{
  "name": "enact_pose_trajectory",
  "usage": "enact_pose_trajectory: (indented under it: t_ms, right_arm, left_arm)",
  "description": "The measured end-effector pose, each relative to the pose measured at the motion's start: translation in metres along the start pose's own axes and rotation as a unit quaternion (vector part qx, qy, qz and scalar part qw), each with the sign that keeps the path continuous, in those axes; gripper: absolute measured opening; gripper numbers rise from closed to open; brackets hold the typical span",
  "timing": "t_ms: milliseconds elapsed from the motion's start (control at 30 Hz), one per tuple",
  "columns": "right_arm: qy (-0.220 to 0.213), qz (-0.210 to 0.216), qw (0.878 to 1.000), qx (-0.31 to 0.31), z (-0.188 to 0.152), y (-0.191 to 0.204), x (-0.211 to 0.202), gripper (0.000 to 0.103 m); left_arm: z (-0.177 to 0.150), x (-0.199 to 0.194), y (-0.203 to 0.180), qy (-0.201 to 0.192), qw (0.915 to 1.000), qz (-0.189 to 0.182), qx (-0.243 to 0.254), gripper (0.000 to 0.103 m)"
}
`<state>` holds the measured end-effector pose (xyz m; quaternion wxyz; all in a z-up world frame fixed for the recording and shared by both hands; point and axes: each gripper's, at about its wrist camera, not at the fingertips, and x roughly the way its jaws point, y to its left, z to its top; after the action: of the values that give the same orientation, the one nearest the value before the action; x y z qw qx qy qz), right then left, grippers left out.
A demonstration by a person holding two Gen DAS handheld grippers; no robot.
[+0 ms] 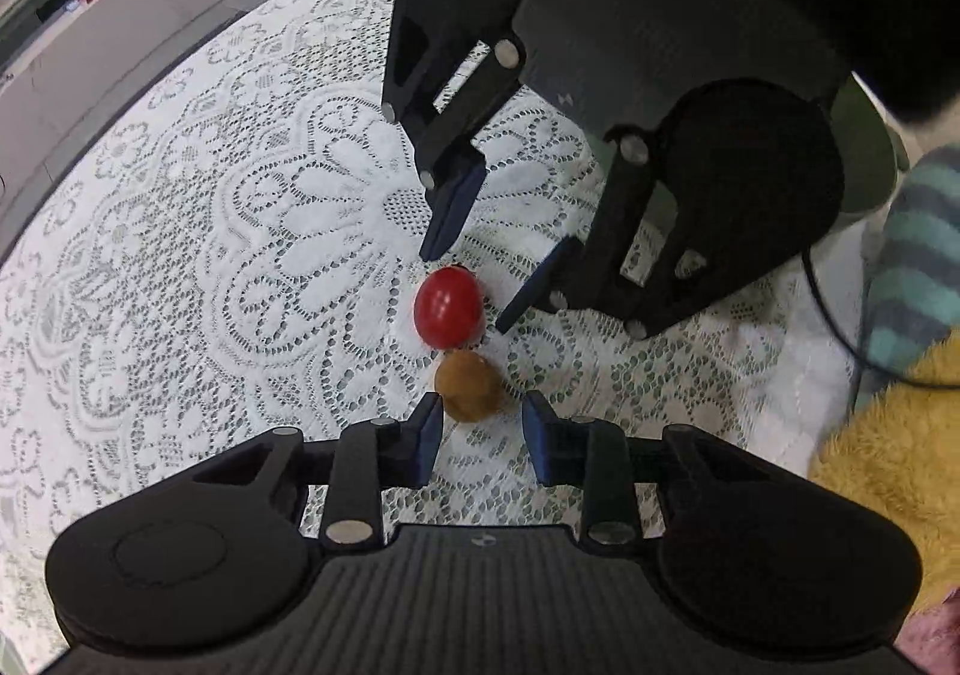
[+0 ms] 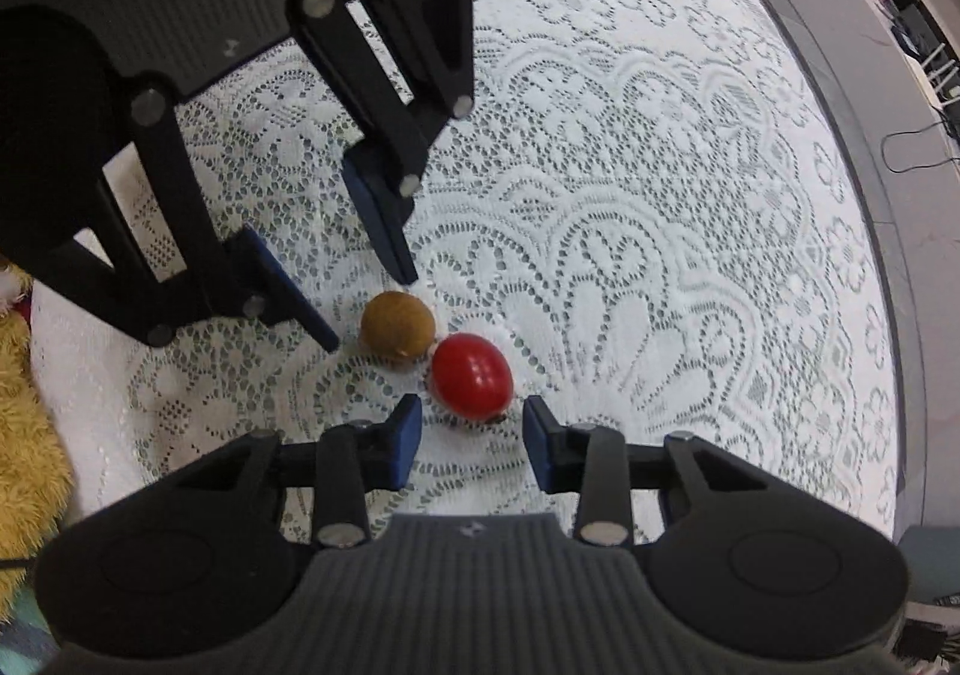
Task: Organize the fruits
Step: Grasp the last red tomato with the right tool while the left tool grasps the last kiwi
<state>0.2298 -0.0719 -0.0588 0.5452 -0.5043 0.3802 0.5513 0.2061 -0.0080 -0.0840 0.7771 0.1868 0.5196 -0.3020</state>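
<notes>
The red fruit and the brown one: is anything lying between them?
Nothing. In both wrist views the red fruit and the brown fruit sit side by side, apparently touching, on the white lace tablecloth, with no gap to hold anything.

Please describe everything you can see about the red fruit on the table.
The red fruit is small, egg-shaped, smooth and glossy, with light reflecting from its skin; it looks like a small tomato. A dark stem end shows at one tip. It lies on its side on the white lace tablecloth, against the brown fruit. The right gripper points down at it with its pads on either side, apparently not yet pressing it. Nothing covers it, and it looks whole.
</notes>
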Motion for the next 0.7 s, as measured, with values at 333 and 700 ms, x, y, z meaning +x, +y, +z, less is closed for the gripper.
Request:
enact_pose_trajectory:
  t_ms: [333, 700]
  right_arm:
    - [-0.010, 0.013, 1.000, 0.006, 0.001, -0.004, 0.010, 0.027]
    - [-0.019, 0.013, 0.999, 0.032, 0.000, -0.008, 0.013, 0.026]
  left_arm:
    - [0.004, 0.008, 0.014, 0.000, 0.9991, -0.020, -0.038, 0.036]
    - [0.005, 0.018, 0.018, -0.002, 0.9983, -0.023, -0.053, 0.035]
